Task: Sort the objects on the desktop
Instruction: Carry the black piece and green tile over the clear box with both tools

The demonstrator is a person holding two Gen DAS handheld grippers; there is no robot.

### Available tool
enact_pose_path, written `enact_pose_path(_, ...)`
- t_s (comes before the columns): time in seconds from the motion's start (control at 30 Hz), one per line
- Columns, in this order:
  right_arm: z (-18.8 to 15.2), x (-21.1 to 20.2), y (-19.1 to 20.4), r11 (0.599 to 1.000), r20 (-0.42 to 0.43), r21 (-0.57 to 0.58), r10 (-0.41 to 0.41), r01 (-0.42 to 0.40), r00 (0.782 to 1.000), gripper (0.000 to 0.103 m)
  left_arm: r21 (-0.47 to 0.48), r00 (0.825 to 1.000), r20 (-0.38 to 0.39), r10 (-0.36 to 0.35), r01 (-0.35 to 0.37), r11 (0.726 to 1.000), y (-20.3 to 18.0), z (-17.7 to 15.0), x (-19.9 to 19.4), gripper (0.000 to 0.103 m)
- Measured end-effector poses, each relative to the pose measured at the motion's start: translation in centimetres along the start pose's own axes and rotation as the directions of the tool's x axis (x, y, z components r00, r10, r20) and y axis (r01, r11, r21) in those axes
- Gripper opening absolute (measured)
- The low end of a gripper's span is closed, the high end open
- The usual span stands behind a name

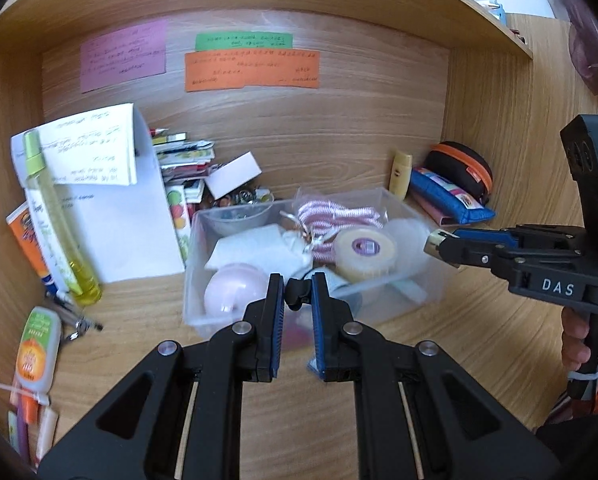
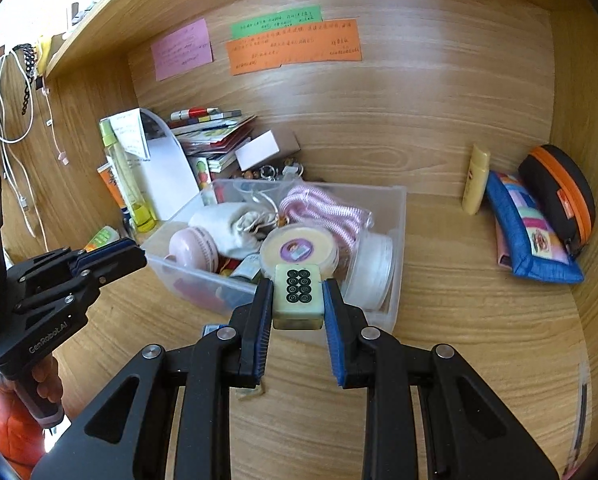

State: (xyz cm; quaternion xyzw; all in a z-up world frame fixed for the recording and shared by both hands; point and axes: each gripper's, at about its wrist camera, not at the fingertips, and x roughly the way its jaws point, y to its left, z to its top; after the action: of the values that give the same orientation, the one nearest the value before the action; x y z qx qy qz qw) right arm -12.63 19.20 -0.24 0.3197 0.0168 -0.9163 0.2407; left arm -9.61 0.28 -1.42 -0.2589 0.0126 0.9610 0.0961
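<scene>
"DAS" on right gripper (image 1: 439, 246), "GenRobot.AI" on left gripper (image 2: 133, 254)

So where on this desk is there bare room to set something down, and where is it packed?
Bare wood lies between the clear plastic bin and the blue patchwork pouch, and along the near edge in front of the bin. The bin itself is full. The left side is crowded: the tall yellow bottle, papers, a stack of booklets and small tubes.

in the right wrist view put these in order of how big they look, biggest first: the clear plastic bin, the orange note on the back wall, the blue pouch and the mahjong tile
1. clear plastic bin
2. orange note
3. blue pouch
4. mahjong tile, though it is nearest the camera in the right gripper, so it looks bigger than it is.

Note and pouch look close in size.
</scene>
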Motion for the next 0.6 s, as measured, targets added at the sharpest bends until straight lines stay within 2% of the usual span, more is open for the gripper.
enact_pose_path(0.6, 2.8, 6.3, 0.2, 1.000, -0.057, -0.017, 0.009, -0.010, 0.998, 0.022, -0.015, 0.995, -0.092, -0.047, 0.045, 0.999, 1.2, 1.2, 6.8, 0.012)
